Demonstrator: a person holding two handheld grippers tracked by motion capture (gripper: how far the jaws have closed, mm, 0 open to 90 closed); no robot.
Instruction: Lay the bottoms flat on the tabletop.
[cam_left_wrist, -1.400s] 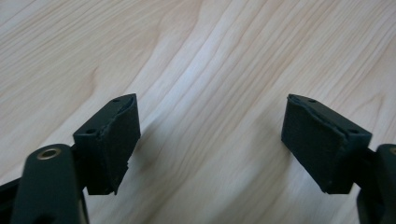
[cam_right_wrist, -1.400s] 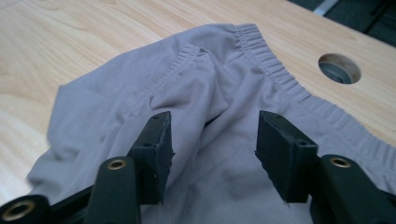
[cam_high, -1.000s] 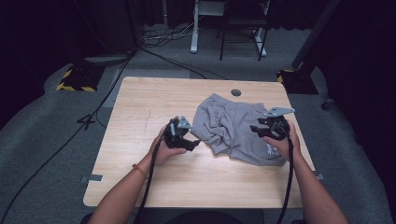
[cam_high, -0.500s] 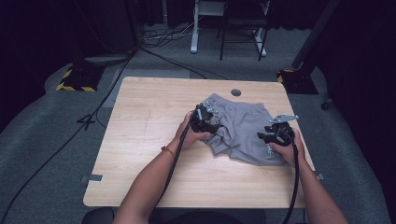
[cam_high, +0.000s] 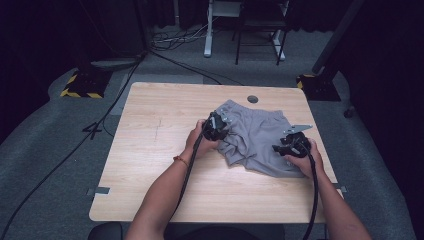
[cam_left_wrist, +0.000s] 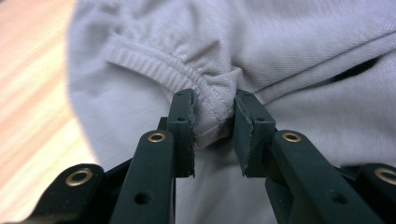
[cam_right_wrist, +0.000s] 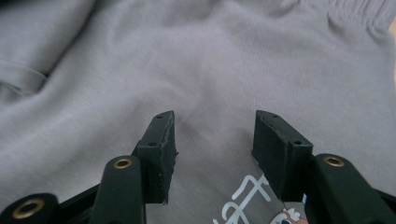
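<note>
The left gripper (cam_left_wrist: 212, 116) has just been closing and is now pinching the ribbed hem of the grey shorts (cam_high: 260, 137), centre-right of the table (cam_high: 150, 150); lifting looks ready; the right gripper (cam_right_wrist: 212, 140) is hovering apart above the cloth.

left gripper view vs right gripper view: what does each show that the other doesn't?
Left gripper view alone: the left gripper, jaws just closing, pinching a bunched fold at the ribbed hem, plus a strip of wooden table. Right gripper view alone: the right gripper open over flat cloth, with a white printed graphic. Both: the grey garment.
</note>
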